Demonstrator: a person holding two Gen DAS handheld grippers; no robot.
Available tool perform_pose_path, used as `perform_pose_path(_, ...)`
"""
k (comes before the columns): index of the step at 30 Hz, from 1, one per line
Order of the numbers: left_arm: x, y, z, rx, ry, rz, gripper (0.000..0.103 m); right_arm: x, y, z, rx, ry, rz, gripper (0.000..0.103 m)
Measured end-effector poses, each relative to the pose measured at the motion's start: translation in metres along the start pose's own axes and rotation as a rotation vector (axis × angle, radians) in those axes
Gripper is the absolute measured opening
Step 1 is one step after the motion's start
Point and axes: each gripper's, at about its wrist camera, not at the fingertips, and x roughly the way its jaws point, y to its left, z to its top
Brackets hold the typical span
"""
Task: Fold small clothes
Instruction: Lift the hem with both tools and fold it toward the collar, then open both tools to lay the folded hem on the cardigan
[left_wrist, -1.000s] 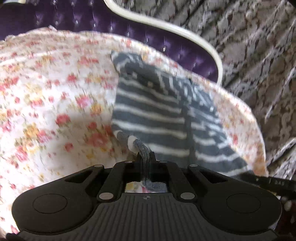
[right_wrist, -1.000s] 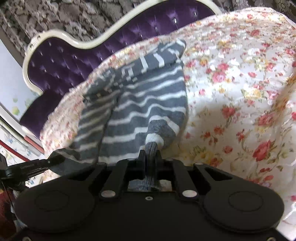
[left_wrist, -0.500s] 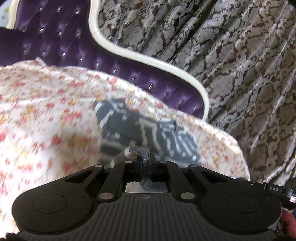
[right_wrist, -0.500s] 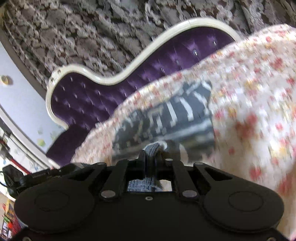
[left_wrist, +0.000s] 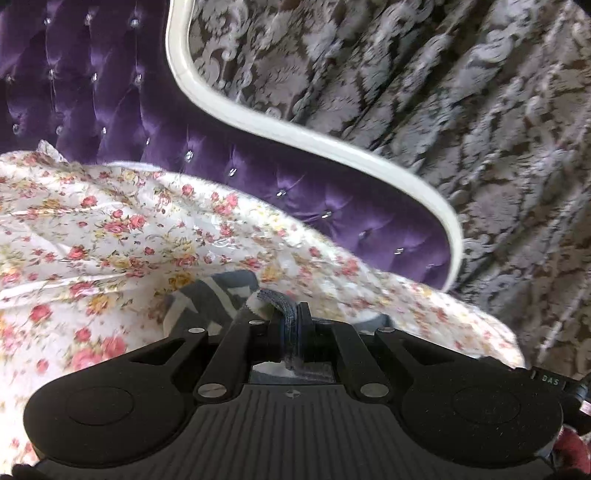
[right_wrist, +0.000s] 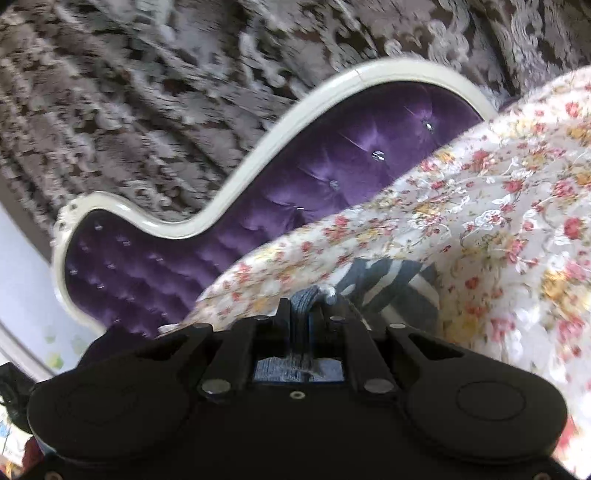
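A small grey garment with white stripes (left_wrist: 210, 299) lies on the floral bedspread (left_wrist: 110, 229). My left gripper (left_wrist: 286, 314) is shut on one edge of it, with fabric pinched between the jaws. In the right wrist view the same striped garment (right_wrist: 384, 280) shows just past my right gripper (right_wrist: 308, 306), which is shut on another edge of it. Most of the garment is hidden behind both gripper bodies.
A purple tufted headboard with a cream frame (left_wrist: 303, 136) stands behind the bed; it also shows in the right wrist view (right_wrist: 258, 155). Patterned grey curtains (left_wrist: 443, 92) hang beyond it. The floral bedspread (right_wrist: 517, 184) spreads to the right.
Both grippers have carried the garment's near edges forward and over towards the headboard. Far less of the striped cloth shows now; the views have tilted up to the headboard and curtains.
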Motion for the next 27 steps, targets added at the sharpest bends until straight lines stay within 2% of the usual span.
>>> perform_pose_path(5, 0.050, 0.014, 0.001, -0.009, 0.063, 0.060, 0.005, 0.047, -0.023, 0.002, 0.015, 0.053, -0.050, 0.017)
perform_pose_path(7, 0.065, 0.019, -0.002, -0.008, 0.090, 0.083, 0.008, 0.060, -0.032, -0.002, 0.027, 0.064, -0.064, 0.024)
perform_pose_path(8, 0.071, 0.020, -0.003, -0.006, 0.098, 0.096, 0.008, 0.064, -0.035, -0.004, 0.032, 0.068, -0.070, 0.024)
perform_pose_path(11, 0.079, 0.027, -0.005, -0.011, 0.109, 0.095, 0.011, 0.069, -0.041, -0.005, 0.029, 0.076, -0.073, 0.033)
perform_pose_path(12, 0.079, 0.029, -0.004, -0.024, 0.106, 0.091, 0.014, 0.067, -0.041, -0.005, 0.021, 0.059, -0.072, 0.044)
perform_pose_path(13, 0.078, 0.030, -0.002, -0.035, 0.099, 0.084, 0.025, 0.063, -0.041, -0.004, 0.017, 0.036, -0.066, 0.059)
perform_pose_path(15, 0.073, 0.030, 0.004, -0.051, 0.069, 0.086, 0.028, 0.056, -0.042, 0.000, 0.020, -0.002, -0.050, 0.067)
perform_pose_path(19, 0.055, 0.024, 0.015, -0.030, -0.002, 0.108, 0.032, 0.042, -0.043, 0.004, 0.015, -0.047, -0.050, 0.067)
perform_pose_path(21, 0.045, 0.019, 0.016, 0.001, -0.015, 0.108, 0.034, 0.039, -0.039, 0.005, -0.004, -0.043, -0.050, 0.067)
perform_pose_path(24, 0.036, 0.006, 0.004, 0.103, 0.002, 0.105, 0.037, 0.038, -0.026, 0.004, -0.103, 0.020, -0.037, 0.067)
perform_pose_path(27, 0.040, -0.003, -0.018, 0.198, 0.093, 0.102, 0.038, 0.044, -0.003, -0.003, -0.277, 0.102, -0.019, 0.067)
